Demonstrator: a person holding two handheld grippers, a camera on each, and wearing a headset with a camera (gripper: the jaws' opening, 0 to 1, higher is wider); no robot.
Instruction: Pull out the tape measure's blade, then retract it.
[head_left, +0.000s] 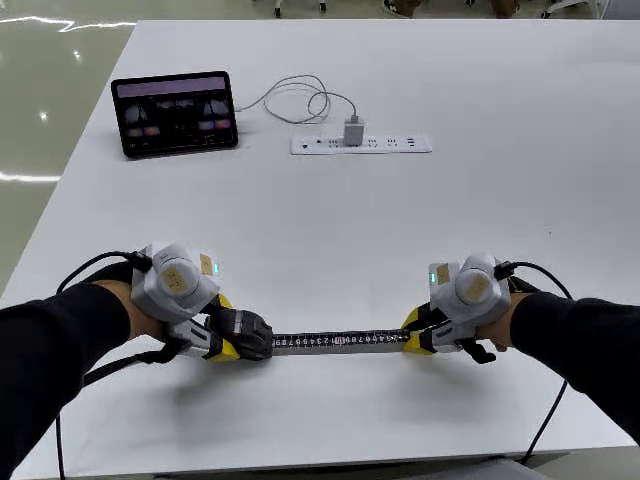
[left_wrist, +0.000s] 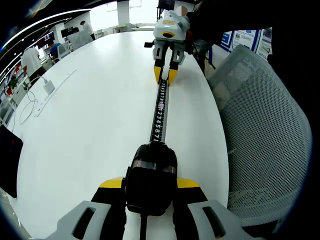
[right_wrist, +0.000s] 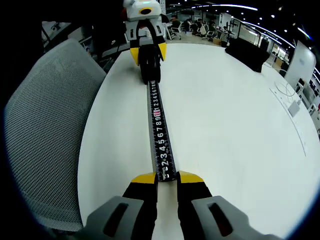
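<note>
Left hand-held gripper (left_wrist: 150, 183) clamped on tape measure case (left_wrist: 150, 170), right hand-held gripper (right_wrist: 167, 178) pinching the blade (right_wrist: 158, 125) tip - blade stretched flat along table (head_left: 400, 220) near edge. Pull-out looks about done - next, ease it back toward the case, controlled.

Two grippers: left gripper (head_left: 238, 331) at eight o'clock, right gripper (head_left: 411, 333) at four o'clock; one tape measure (head_left: 248, 334) with one blade (head_left: 340, 341); one tablet (head_left: 175, 112) at eleven o'clock; one power strip (head_left: 385, 144), one charger (head_left: 354, 132), one cable (head_left: 296, 101) at twelve o'clock; one mesh chair (left_wrist: 260, 130); one table (head_left: 450, 210).
</note>
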